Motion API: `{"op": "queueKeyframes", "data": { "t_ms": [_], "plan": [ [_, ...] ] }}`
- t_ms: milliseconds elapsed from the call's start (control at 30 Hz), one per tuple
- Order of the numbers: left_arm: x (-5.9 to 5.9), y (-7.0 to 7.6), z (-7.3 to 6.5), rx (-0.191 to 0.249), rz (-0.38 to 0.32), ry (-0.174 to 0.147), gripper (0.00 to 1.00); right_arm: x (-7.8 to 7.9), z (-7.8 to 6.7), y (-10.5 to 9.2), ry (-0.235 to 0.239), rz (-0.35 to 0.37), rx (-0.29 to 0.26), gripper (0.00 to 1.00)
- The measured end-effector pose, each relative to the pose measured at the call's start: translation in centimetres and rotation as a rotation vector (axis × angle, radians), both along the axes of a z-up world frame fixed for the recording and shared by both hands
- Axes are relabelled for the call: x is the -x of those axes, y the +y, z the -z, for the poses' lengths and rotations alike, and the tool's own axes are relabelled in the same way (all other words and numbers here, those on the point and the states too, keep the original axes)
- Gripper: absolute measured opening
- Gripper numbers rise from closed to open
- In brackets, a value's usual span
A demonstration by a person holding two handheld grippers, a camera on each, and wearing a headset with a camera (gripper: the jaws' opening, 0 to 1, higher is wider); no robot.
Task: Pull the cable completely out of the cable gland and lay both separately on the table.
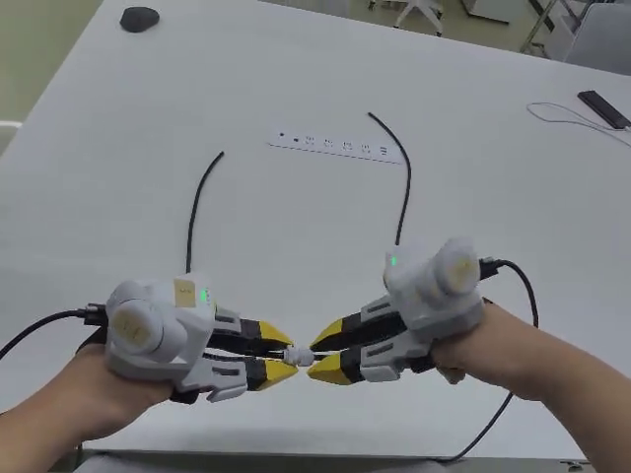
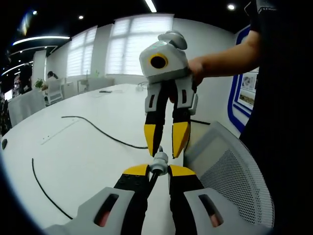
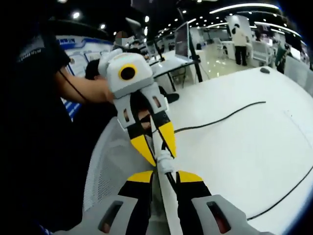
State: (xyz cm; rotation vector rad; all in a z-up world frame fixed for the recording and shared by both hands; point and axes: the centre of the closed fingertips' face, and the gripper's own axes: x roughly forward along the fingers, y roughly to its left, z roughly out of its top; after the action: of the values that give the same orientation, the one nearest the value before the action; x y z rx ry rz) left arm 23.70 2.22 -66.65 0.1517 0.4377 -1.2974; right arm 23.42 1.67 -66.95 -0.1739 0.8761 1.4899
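Near the front edge of the white table (image 1: 118, 168), both grippers meet tip to tip, with the small white cable gland (image 1: 299, 356) held between them, above the surface rather than on it. In the left gripper view the gland sits just past the left gripper (image 1: 281, 355), whose jaws are pinched onto the thin black cable (image 2: 153, 180) running back between them. The right gripper (image 1: 317, 357) comes in from the opposite side with its jaws close together at the gland's far end, but I cannot tell whether they actually bite, or on the gland body or a stub of cable. The cable looks threaded through the gland, so the pull is judged not yet finished. The main risk is a weak hold on the gland. If the right jaws only graze it, the gland will travel with the cable instead of sliding off. A jerky pull could also let the cable slip through the left jaws. Because the work hangs close to the edge, over a mesh chair (image 2: 225, 166), a released gland could fall off the table. Two loose black leads (image 1: 197, 212) lie further back, before a power strip (image 1: 340, 146), and the freed cable could be confused with them if laid nearby.
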Motion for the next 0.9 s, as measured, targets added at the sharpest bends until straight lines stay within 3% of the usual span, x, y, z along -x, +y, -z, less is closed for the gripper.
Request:
{"op": "queueKeyframes", "data": {
  "t_ms": [33, 67, 100, 200, 267, 333, 533, 700, 767, 833, 900],
  "plan": [
    [-0.1, 0.0, -0.1, 0.001, -0.002, -0.002, 0.15, -0.2, -0.2, 0.1, 0.028, 0.015, -0.028, 0.13],
    [-0.2, 0.0, -0.1, -0.001, -0.007, -0.002, 0.15, -0.2, -0.7, 0.2, 0.102, 0.039, -0.082, 0.15],
    [-0.3, 0.0, -0.2, -0.003, -0.011, -0.006, 0.15, -0.4, -0.7, 0.2, 0.140, 0.058, -0.097, 0.15],
    [-0.4, -0.2, -0.5, -0.008, -0.007, -0.021, 0.15, -1.1, -0.3, 0.0, 0.180, 0.065, -0.126, 0.14],
    [-0.5, -0.4, -0.6, -0.016, 0.001, -0.031, 0.15, -0.8, -0.7, 0.3, 0.258, 0.056, -0.162, 0.14],
    [-0.6, -0.6, -0.8, -0.018, 0.009, -0.031, 0.15, -1.2, -0.6, 0.3, 0.245, 0.043, -0.175, 0.12],
    [-0.9, -0.8, -0.9, -0.009, 0.003, -0.023, 0.15, -1.1, -1.0, 0.7, 0.319, 0.013, -0.210, 0.09],
    [-0.8, -1.1, -0.4, -0.014, -0.011, 0.022, 0.15, -0.7, -0.7, 0.5, 0.276, -0.038, -0.187, 0.08],
    [-0.9, -1.1, -0.3, -0.012, -0.018, 0.031, 0.15, -0.7, -0.5, 0.5, 0.195, -0.076, -0.167, 0.08],
    [-0.8, -1.1, -0.1, 0.000, -0.026, 0.066, 0.14, -0.6, -0.4, 0.4, 0.109, -0.120, -0.157, 0.07],
    [-0.9, -1.0, -0.1, 0.016, -0.038, 0.095, 0.15, -0.5, -0.5, 0.5, -0.006, -0.161, -0.151, 0.07]
  ]
}}
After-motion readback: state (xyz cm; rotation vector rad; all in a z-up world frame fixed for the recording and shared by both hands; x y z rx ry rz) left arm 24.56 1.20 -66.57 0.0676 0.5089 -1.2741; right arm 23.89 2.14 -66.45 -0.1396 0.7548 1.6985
